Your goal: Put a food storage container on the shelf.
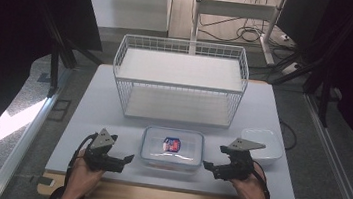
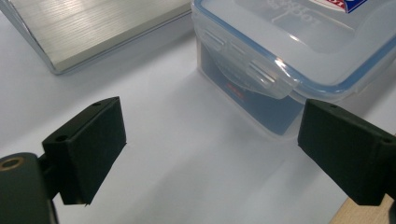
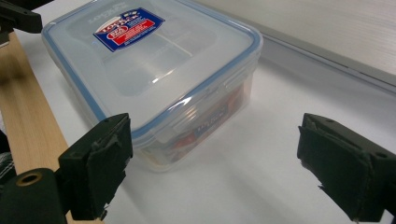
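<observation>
1. Flanking a clear lidded food container [image 1: 172,149], the left gripper [image 1: 126,160] and the right gripper [image 1: 207,166] rest low over the white tabletop [image 1: 81,119], one at each short end of the box.
2. Left gripper state: in the left gripper view its fingers [image 2: 88,149] stand wide apart with bare tabletop between them; nothing is held. The container [image 2: 289,51] lies ahead and toward the right-hand finger, its side latch [image 2: 247,70] folded down against the wall.
3. Right gripper state: in the right gripper view its fingers [image 3: 100,165] are likewise spread and empty. The container [image 3: 154,70] sits ahead, its near corner just beside the left-hand finger; the blue-sealed lid with its red-and-blue label [image 3: 128,28] is on, and the end latch [image 3: 205,100] appears pressed down.
4. Surroundings: beyond the container, farther from both sets of fingers, stands a white wire shelf rack [image 1: 179,79]; a second, empty clear tub [image 1: 262,144] lies just past the right gripper.
5. Step in hand (judgement): both grippers are free of the box, which seems closed and seated on the tabletop, so the work stands between a release and a fresh approach.
6. Next move (judgement): re-engaging calls for bringing each pair of fingers inward to an end, whether on a latch tab or on the walls. Square, matched contact matters, since the smooth plastic could slip or skew.
</observation>
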